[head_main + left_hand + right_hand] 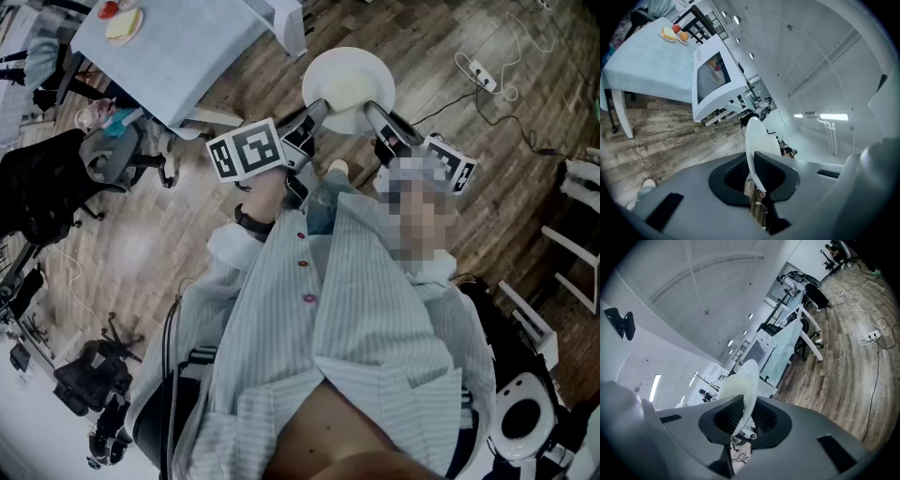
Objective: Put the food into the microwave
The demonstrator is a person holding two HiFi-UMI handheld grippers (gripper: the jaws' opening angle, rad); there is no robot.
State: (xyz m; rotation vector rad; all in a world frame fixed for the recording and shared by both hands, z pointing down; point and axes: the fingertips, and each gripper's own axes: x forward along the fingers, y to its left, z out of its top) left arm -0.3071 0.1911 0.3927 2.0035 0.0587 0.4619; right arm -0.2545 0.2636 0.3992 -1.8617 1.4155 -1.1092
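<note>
Above the wooden floor (187, 244), in front of the person's striped shirt (356, 319), a white plate (349, 89) is held level between the two tools. The left tool (314, 114) has its jaws closed almost together on the plate's left rim; in the left gripper view the plate's edge (759, 140) stands pinched between the dark pads of that tool (752, 176). The right tool (375, 114) grips the opposite rim in the same way, its jaws nearly together on the thin edge (740, 385), as the right gripper view (743, 420) shows. A pale yellowish patch lies in the middle of the plate.

Well apart from the plate, a white microwave (717, 77) with a windowed door stands by the pale blue worktop (647, 65). A small dish of food (674, 33) sits on that worktop.
</note>
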